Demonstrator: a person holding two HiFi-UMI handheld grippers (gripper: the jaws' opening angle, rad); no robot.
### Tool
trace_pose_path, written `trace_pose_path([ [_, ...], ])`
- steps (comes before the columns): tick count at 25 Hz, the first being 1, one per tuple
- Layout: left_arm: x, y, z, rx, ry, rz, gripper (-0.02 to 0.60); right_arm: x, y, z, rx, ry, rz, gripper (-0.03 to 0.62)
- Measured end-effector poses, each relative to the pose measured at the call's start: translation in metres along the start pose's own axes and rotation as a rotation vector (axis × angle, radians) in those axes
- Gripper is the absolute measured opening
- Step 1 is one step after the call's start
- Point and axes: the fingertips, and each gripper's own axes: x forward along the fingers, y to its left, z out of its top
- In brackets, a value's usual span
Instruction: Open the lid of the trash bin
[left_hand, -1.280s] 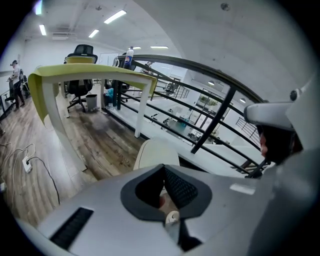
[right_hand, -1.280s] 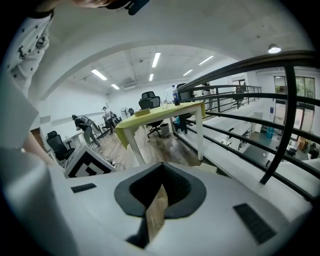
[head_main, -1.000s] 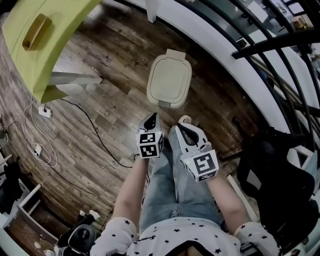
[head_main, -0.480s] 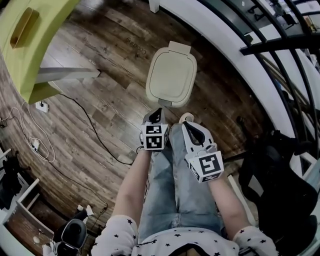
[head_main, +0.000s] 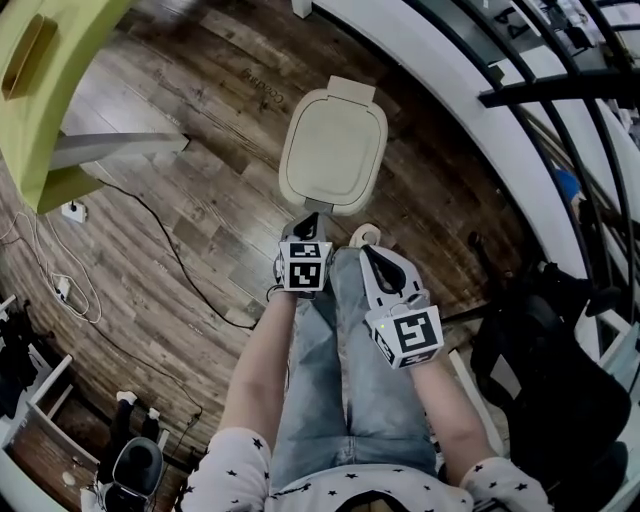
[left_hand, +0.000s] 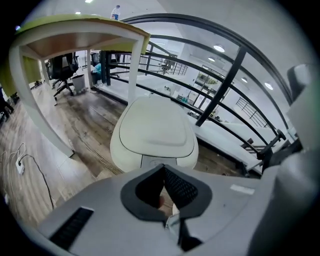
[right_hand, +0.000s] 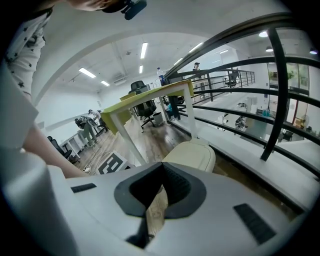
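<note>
A cream trash bin (head_main: 333, 150), lid down, stands on the wood floor (head_main: 190, 200) just beyond the left gripper (head_main: 309, 220), whose closed, empty jaws point at its near edge. The right gripper (head_main: 368, 252), jaws likewise together, hovers slightly nearer, to the right.

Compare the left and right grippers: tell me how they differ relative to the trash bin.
The left gripper reaches the near edge of the trash bin in the head view; the right gripper sits farther back. The left gripper view shows the bin large and centred; the right gripper view shows it smaller, right of the jaws. Both have jaws together, holding nothing.
</note>
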Motion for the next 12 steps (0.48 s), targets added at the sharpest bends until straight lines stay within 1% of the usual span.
trace_pose_path([
  [5, 0.012, 0.005, 0.001, 0.004, 0.007, 0.017, 0.011, 0.003, -0.010, -0.003, 0.003, 0.005, -0.004, -0.006],
  [12, 0.018, 0.006, -0.005, -0.015, 0.007, 0.027, 0.011, 0.004, -0.020, -0.005, 0.009, 0.016, -0.011, -0.006],
])
